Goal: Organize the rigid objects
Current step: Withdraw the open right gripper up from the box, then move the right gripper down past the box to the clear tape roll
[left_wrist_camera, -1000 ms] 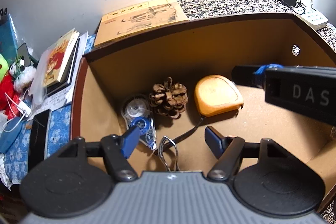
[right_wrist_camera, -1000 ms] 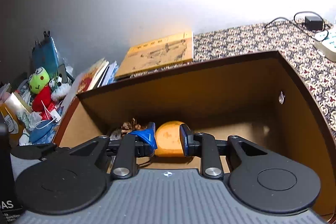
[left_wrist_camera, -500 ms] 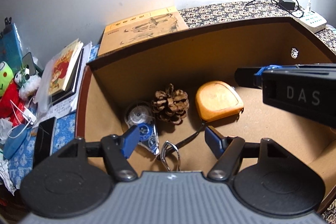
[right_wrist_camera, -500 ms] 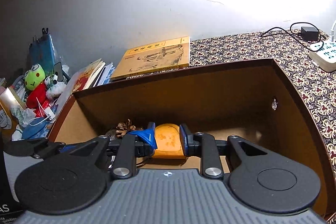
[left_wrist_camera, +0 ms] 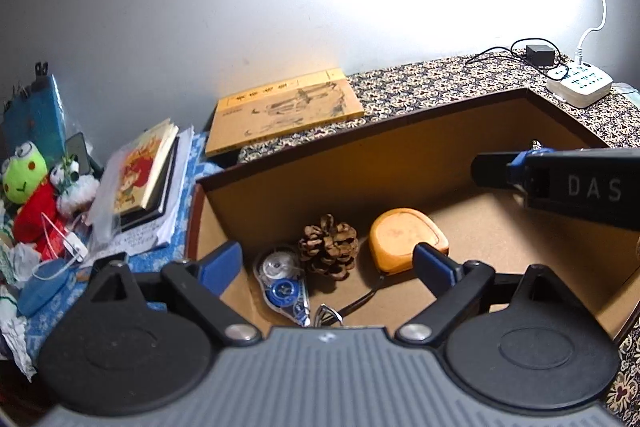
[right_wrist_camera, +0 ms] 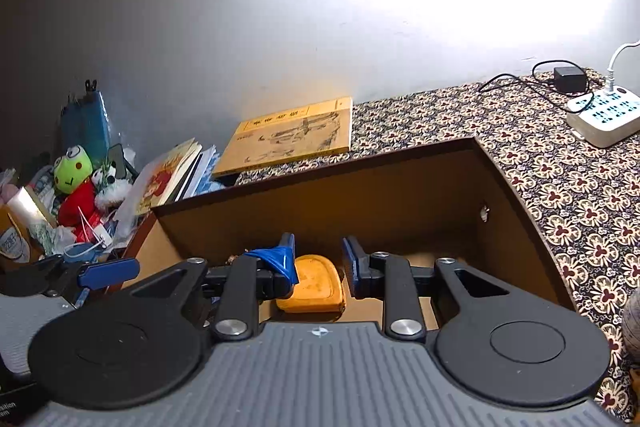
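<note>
Both tongs have lifted back from the box (left_wrist_camera: 400, 147). Left tongs (left_wrist_camera: 326, 261) wide open, empty; right tongs (right_wrist_camera: 318, 259) part open, empty. Tape measure (left_wrist_camera: 406, 239) in box beside pinecone (left_wrist_camera: 329, 246). Risk: its strap snags the tongs.

The left gripper (left_wrist_camera: 326, 265) has a grey ribbed body, two black round discs, black linkage arms with silver screws and blue finger pads (left_wrist_camera: 434, 267). The right gripper (right_wrist_camera: 320, 263) is built alike; a crumpled blue strip (right_wrist_camera: 276, 259) clings to its left finger, and white letters "DAS" mark its black side.
</note>
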`<state>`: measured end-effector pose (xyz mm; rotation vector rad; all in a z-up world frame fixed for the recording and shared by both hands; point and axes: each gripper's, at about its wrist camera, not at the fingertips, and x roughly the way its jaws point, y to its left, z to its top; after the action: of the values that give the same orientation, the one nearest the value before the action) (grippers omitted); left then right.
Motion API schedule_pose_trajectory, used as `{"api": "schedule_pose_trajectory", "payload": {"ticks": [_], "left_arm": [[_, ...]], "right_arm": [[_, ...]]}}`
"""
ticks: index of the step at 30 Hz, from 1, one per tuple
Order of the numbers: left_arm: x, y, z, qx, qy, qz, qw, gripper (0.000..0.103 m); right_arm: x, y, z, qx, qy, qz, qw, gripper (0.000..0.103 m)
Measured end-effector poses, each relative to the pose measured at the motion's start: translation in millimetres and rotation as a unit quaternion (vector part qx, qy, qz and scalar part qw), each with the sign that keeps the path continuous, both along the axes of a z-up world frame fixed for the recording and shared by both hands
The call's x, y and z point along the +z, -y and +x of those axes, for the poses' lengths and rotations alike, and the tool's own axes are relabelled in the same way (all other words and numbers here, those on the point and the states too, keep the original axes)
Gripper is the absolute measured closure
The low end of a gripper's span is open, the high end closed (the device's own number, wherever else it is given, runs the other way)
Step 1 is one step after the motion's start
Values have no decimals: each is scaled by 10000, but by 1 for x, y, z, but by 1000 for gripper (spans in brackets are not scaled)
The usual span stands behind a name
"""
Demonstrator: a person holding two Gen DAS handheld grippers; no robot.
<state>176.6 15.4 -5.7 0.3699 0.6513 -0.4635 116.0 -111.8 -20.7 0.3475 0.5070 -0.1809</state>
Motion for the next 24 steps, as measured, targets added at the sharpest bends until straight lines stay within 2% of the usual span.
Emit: {"api": "schedule_pose_trajectory", "payload": {"ticks": [8,13,21,24], "left_arm": [[9,-6,-8,207,-114,-92,9997,9],[13,-1,-14,454,-220,203,9985,9],[22,6,-28,565,-349,271,9974,9],[24,9,-30,677,-524,212,9961,9]], "right_arm": [[1,-4,-13,-115,72,-123,9998,94],[1,-7,-21,-108,64,-194,9997,94],[1,-9,-30,65,-16,-249,9997,94],[4,-4,-35,150,-27,-244,9996,93]]}}
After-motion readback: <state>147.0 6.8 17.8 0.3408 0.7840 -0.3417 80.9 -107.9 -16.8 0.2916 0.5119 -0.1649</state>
